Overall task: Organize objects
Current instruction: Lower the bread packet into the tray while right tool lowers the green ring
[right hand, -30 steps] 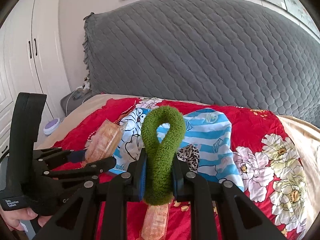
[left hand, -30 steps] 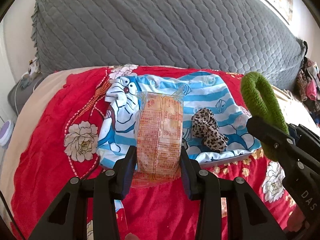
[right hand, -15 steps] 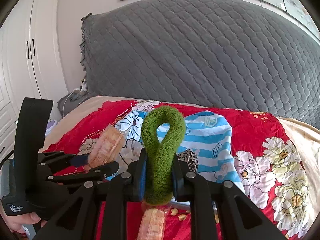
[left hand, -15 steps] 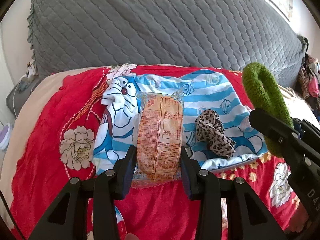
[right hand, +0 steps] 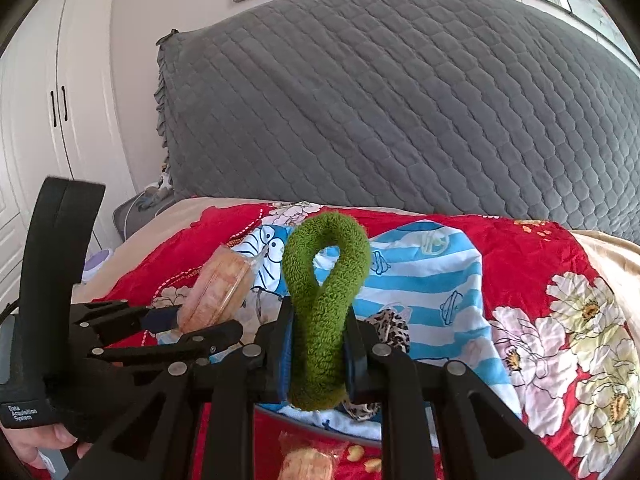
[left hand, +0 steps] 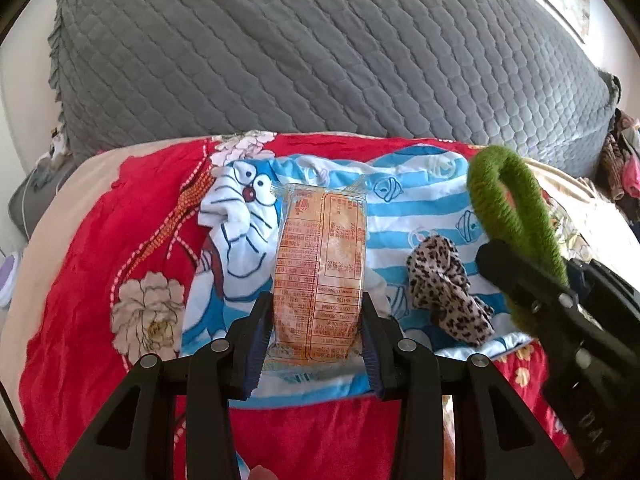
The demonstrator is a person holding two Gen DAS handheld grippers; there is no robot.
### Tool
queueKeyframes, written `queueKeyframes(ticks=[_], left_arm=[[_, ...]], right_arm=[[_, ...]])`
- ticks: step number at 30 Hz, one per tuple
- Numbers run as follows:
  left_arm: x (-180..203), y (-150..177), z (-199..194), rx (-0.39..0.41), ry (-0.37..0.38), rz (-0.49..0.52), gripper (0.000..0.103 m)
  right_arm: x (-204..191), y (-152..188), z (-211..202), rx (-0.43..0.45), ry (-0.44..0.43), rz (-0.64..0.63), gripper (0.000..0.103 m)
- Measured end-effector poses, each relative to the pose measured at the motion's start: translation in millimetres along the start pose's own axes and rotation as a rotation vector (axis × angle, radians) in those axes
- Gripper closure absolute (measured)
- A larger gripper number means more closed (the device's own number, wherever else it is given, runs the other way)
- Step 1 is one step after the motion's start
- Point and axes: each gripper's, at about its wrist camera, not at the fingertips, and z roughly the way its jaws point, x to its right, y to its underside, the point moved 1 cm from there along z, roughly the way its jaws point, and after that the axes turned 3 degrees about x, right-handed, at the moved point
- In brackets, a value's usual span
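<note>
pinching snack packet point(left hand: 320, 264) between left fingers point(left hand: 256, 340); right fingers point(right hand: 360, 348) squeezing green scrunchie point(right hand: 324, 304).

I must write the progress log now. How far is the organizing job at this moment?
Done: the leopard scrunchie already lies on the striped cartoon cloth. In hand: the left hand-held gripper clamps the snack packet, the right hand-held gripper clamps the green scrunchie. Left: placing both, plus another packet on the red blanket.

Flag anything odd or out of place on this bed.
A second snack packet lies on the red bedspread with loose yellowish bits beside it, possibly spilled. The cartoon cloth is rumpled at its left.
</note>
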Motion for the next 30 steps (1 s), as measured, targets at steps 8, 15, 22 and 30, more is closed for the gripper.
queueKeyframes(ticks=[8,15,22,30], left_arm=[[-6.5,-3.9,19.2,-0.006,-0.027,-0.009,0.061],[-6.0,-3.9,34.2,-0.012,-0.019,-0.019,0.061],[-2.2,-2.2,45.3,-0.017,-0.004,-0.025,0.061],[-0.8,4.8,57.5,-0.036,-0.005,-0.022,0.06]], right_arm=[[-1.1,9.8,20.2,-0.008,-0.005,-0.005,0.083],[11.1,12.9,30.5,-0.014,0.007,0.01,0.083],[19.1,19.5,43.5,-0.046,0.006,0.011,0.083],[15.1,29.1,57.3,-0.083,0.001,-0.004,0.083]])
